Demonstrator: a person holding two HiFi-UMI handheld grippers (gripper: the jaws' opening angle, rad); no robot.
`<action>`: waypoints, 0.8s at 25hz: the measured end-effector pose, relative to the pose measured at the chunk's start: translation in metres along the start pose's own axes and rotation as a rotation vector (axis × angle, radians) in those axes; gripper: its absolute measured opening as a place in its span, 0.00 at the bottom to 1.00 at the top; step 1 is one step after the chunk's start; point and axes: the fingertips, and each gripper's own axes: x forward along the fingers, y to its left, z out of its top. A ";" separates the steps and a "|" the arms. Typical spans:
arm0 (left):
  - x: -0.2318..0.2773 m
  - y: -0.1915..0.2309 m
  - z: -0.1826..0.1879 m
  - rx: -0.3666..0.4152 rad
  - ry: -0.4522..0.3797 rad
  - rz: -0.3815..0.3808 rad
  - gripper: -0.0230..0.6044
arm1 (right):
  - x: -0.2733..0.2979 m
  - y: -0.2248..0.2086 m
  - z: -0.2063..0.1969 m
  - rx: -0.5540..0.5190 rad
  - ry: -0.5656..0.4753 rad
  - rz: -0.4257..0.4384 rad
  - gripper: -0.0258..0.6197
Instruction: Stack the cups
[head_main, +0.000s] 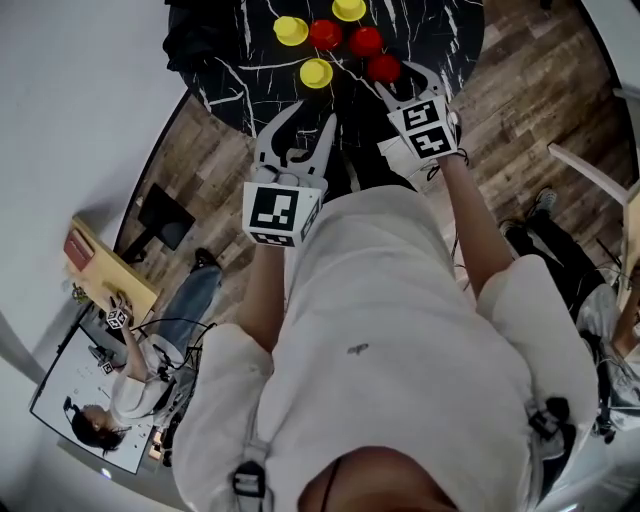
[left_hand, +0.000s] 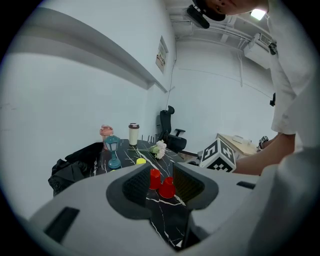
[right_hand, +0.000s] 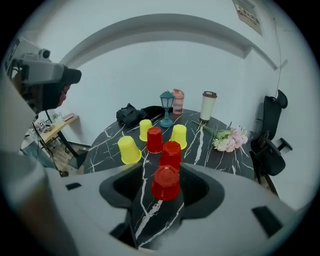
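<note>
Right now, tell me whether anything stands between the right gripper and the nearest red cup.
Nothing visible does. The nearest red cup stands upside down on the black table straight ahead of the right gripper, framed by its open jaws, untouched. The other cups stand behind it.

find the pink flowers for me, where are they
In the right gripper view the pink flowers lie on the black table's right side, right of a yellow cup and in front of the white tumbler.

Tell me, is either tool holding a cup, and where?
Nothing is held. The right tool, jaws open, frames the nearest red cup without touching; the left tool is open, empty.
</note>
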 end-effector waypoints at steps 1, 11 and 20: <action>0.001 0.001 -0.001 -0.002 0.003 0.004 0.24 | 0.004 -0.001 -0.003 -0.010 0.014 0.000 0.38; 0.000 0.016 -0.001 -0.005 0.017 0.023 0.24 | 0.030 -0.009 -0.017 -0.042 0.100 0.003 0.39; 0.002 0.024 -0.008 -0.013 0.041 0.015 0.24 | 0.038 -0.012 -0.032 -0.024 0.144 -0.004 0.38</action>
